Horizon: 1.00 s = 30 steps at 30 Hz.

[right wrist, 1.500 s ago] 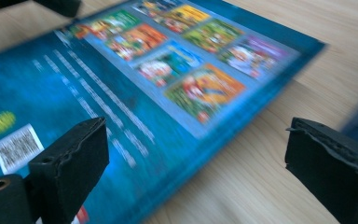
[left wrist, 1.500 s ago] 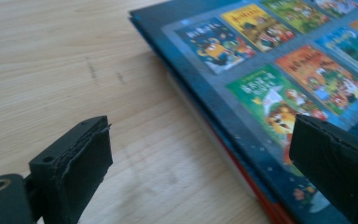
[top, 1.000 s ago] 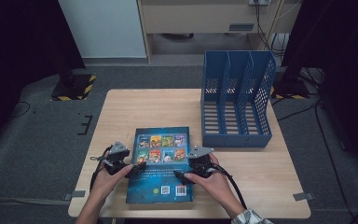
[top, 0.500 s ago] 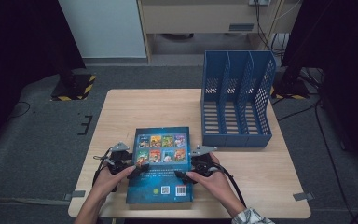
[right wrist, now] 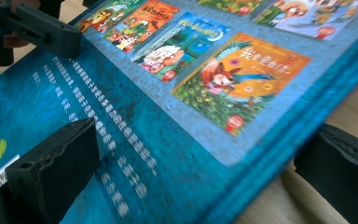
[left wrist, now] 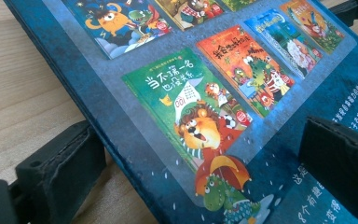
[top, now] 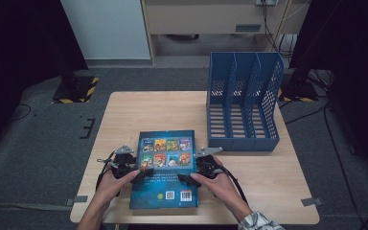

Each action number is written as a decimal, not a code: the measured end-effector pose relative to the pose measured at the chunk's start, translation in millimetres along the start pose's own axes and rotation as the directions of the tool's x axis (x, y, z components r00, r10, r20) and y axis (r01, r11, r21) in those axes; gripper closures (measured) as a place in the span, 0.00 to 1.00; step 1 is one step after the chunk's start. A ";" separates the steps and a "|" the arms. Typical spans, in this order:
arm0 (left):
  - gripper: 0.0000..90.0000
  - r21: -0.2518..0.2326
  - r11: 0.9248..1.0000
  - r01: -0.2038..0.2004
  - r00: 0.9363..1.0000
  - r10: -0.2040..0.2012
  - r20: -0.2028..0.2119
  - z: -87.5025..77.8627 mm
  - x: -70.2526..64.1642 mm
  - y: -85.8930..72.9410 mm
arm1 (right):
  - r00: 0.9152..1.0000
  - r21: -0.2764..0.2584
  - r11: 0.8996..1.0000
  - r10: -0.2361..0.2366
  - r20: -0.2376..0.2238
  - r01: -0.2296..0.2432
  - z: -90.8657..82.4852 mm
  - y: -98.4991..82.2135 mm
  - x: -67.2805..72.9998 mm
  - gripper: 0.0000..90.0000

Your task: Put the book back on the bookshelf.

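The book (top: 164,168) lies flat on the near part of the wooden table (top: 139,110), back cover up. Its long side runs from the person toward the far edge, and the barcode end is nearest the person. The cover is dark blue and shiny, with eight small bright cartoon pictures in two rows (a lion, a fox, some monsters). It is a thick rectangle, and its page edges show as layers at the side.

The left gripper (top: 141,173) has one black jaw over the cover and one jaw on the table beside the book's left edge. I cannot tell if it is pinching.

The right gripper (top: 188,178) sits at the right edge the same way. Its jaws have just been opening and now stand wide, with the book's edge between them, not squeezed.

The book has stayed where it was. A blue plastic file rack (top: 242,108) with holes in its walls stands beyond the book, to the right.
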<state>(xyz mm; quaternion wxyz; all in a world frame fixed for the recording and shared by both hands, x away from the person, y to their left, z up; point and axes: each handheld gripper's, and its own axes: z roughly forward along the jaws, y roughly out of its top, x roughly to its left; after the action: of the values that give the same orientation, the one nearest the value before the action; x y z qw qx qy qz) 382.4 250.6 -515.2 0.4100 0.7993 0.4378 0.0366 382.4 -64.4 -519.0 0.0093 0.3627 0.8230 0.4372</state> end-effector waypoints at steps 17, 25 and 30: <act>0.11 -0.124 0.992 -0.003 0.999 -0.001 -0.032 -21.1 -4.4 15.1 | 0.987 0.055 0.993 -0.115 0.112 0.109 -11.4 31.2 18.5 0.05; 0.20 -0.144 0.988 -0.054 0.998 0.048 -0.039 -31.9 -8.0 27.5 | 0.986 0.073 0.992 -0.116 0.119 0.108 -14.8 54.5 19.2 0.07; 0.22 -0.135 0.989 -0.053 0.999 0.051 -0.017 -35.1 -7.2 33.2 | 0.984 0.093 0.990 -0.119 0.135 0.107 -16.6 62.9 16.2 0.06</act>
<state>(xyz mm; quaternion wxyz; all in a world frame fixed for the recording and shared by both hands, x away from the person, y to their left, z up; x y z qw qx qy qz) 385.5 257.9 -467.0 0.4591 0.7806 0.4162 0.0821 402.0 -44.1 -458.2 0.0766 0.3452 0.8575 0.3738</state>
